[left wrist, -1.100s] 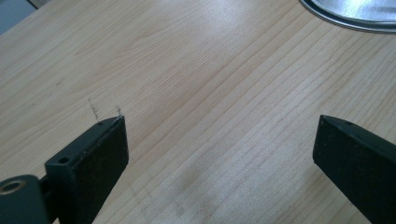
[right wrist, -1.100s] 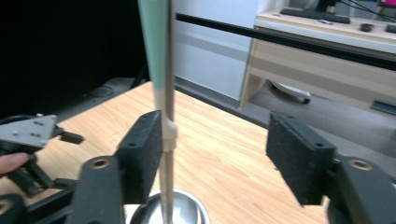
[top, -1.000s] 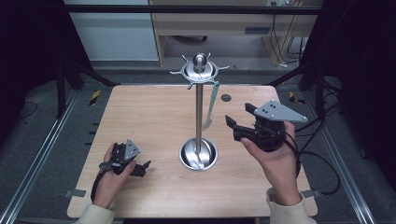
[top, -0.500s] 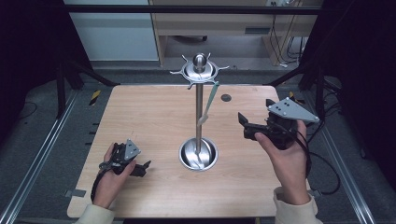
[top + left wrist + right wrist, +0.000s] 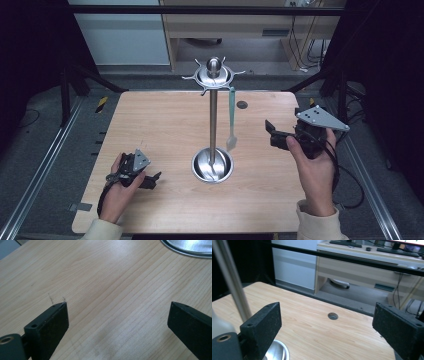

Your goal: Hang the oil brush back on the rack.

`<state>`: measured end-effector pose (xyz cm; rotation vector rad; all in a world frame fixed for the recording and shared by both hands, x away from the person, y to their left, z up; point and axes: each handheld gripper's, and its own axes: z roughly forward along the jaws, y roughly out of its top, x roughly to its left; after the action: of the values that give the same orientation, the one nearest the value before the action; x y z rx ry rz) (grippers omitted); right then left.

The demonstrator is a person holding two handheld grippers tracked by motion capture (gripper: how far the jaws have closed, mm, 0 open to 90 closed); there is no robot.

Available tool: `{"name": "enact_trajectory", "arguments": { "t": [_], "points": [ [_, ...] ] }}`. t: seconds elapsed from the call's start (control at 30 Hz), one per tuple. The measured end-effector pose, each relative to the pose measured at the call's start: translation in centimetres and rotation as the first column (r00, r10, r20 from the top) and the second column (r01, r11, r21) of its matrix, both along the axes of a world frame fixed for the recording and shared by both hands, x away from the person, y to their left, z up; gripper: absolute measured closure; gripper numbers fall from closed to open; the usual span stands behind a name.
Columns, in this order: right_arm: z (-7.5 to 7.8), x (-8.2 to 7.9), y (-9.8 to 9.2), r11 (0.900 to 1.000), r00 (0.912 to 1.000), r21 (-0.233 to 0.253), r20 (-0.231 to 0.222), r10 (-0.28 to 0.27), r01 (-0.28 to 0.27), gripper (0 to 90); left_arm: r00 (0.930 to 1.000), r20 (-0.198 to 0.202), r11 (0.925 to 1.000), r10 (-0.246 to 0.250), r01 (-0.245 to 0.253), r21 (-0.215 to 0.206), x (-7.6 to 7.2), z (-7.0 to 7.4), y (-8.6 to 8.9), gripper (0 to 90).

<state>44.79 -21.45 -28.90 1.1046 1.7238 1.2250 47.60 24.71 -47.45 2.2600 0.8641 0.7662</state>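
Observation:
A metal stand (image 5: 213,117) rises from the middle of the wooden table (image 5: 160,125), with a ring of hooks at its top and a round dish base (image 5: 212,166). From one hook on its right side hangs a pale spatula (image 5: 231,120). To the right of it, my right gripper (image 5: 271,134) is held above the table, open and holding nothing. In the right gripper view the stand's pole (image 5: 232,282) is at the left, beyond the open right gripper (image 5: 327,307). At the table's front left rests my left gripper (image 5: 151,180), which is open and holds nothing. Bare wood lies between the open jaws of the left gripper (image 5: 118,307), and the dish base's rim (image 5: 190,248) sits at the top right.
A small round hole (image 5: 242,105) is set in the table behind the stand, also the hole (image 5: 333,316) ahead of my right jaws. A black frame bar (image 5: 210,10) crosses behind the table, with a wooden desk (image 5: 362,262) beyond. Metal rails (image 5: 45,165) run along both sides.
My right gripper has drawn back to the right, away from the stand and the hanging spatula. The left gripper has stayed where it was.

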Motion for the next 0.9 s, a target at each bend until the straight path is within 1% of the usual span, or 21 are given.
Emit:
{"name": "enact_trajectory", "arguments": {
  "t": [0.03, 0.1, 0.13, 0.27, 0.37, 0.43, 0.5, 0.53, 0.57, 0.63, 0.67, 0.7, 0.73, 0.77, 0.8, 0.83, 0.87, 0.9],
  "points": [
    [0.0, 0.0, 0.0, 1.000, 1.0000, 0.000, 0.000, 0.000, 0.000, 9.7, 1.0000, 0.000, 1.0000, 0.000, 0.000, 0.000, 0.0, 0.0, 0.0, 3.1],
    [-0.5, 0.3, -0.3, 1.000, 0.9995, 0.000, 0.000, -0.030, 0.030, 10.5, 1.0000, -0.002, 1.0000, 0.004, -0.004, -0.001, 0.0, 0.0, 0.1, 3.1],
    [-0.7, 0.4, -0.4, 1.000, 0.9996, 0.001, -0.002, -0.029, 0.029, 10.5, 1.0000, -0.002, 1.0000, 0.006, -0.006, -0.005, 0.0, 0.0, 0.1, 3.1],
    [-1.2, 0.8, -0.7, 1.000, 0.9994, 0.002, -0.015, -0.030, 0.030, 10.5, 0.9999, 0.003, 0.9999, 0.010, -0.010, -0.003, 0.0, 0.1, 0.1, 3.1],
    [-2.1, 1.3, -1.3, 0.999, 0.9982, 0.003, -0.043, -0.042, 0.043, 10.5, 1.0000, 0.003, 1.0000, 0.008, -0.008, -0.004, 0.0, 0.1, 0.0, 3.1],
    [-2.4, 1.5, -1.5, 0.999, 0.9980, -0.005, -0.045, -0.045, 0.045, 10.5, 1.0000, 0.001, 1.0000, 0.006, -0.006, 0.000, 0.0, 0.1, 0.0, 3.1],
    [-3.1, 1.9, -1.8, 0.998, 0.9960, -0.005, -0.069, -0.058, 0.058, 10.5, 1.0000, 0.002, 1.0000, 0.006, -0.006, 0.001, 0.0, 0.1, 0.0, 3.1],
    [-3.1, 1.9, -1.8, 0.998, 0.9960, -0.005, -0.069, -0.058, 0.058, 10.5, 1.0000, 0.002, 1.0000, 0.006, -0.006, 0.001, 0.0, 0.1, 0.0, 3.1],
    [-3.6, 2.2, -2.0, 0.998, 0.9944, -0.005, -0.083, -0.066, 0.066, 10.5, 1.0000, 0.000, 1.0000, 0.006, -0.006, -0.001, 0.0, 0.1, 0.1, 3.1],
    [-3.9, 2.3, -2.1, 0.998, 0.9935, -0.007, -0.091, -0.068, 0.067, 10.5, 1.0000, 0.002, 1.0000, 0.007, -0.007, -0.001, 0.0, 0.1, 0.1, 3.1],
    [-4.2, 2.5, -2.2, 0.997, 0.9923, -0.010, -0.100, -0.072, 0.072, 10.5, 1.0000, 0.004, 1.0000, 0.008, -0.008, -0.002, 0.0, 0.1, 0.1, 3.1],
    [-4.8, 2.8, -2.3, 0.997, 0.9899, -0.011, -0.121, -0.074, 0.073, 10.5, 1.0000, 0.004, 1.0000, 0.008, -0.008, -0.002, 0.0, 0.1, 0.1, 3.1],
    [-4.8, 2.8, -2.3, 0.997, 0.9899, -0.011, -0.121, -0.074, 0.073, 10.5, 1.0000, 0.005, 1.0000, 0.008, -0.008, -0.002, 0.0, 0.1, 0.1, 3.1],
    [-5.5, 3.1, -2.4, 0.997, 0.9872, -0.013, -0.140, -0.076, 0.075, 10.4, 1.0000, 0.003, 1.0000, 0.006, -0.006, -0.005, 0.0, 0.1, 0.0, 3.1],
    [-5.8, 3.3, -2.4, 0.997, 0.9862, -0.013, -0.147, -0.076, 0.074, 10.4, 1.0000, 0.002, 1.0000, 0.005, -0.005, 0.000, 0.0, 0.1, 0.0, 3.1],
    [-5.8, 3.3, -2.4, 0.997, 0.9862, -0.013, -0.147, -0.076, 0.074, 10.4, 1.0000, 0.002, 1.0000, 0.005, -0.005, 0.000, 0.0, 0.1, 0.0, 3.1],
    [-6.3, 3.5, -2.6, 0.997, 0.9832, -0.018, -0.166, -0.076, 0.074, 10.4, 1.0000, 0.002, 1.0000, 0.004, -0.004, -0.001, 0.0, 0.1, 0.0, 3.1],
    [-6.6, 3.7, -2.6, 0.997, 0.9823, -0.018, -0.171, -0.077, 0.075, 10.4, 1.0000, 0.002, 1.0000, 0.004, -0.004, -0.001, 0.0, 0.1, 0.0, 3.1]
  ]
}}
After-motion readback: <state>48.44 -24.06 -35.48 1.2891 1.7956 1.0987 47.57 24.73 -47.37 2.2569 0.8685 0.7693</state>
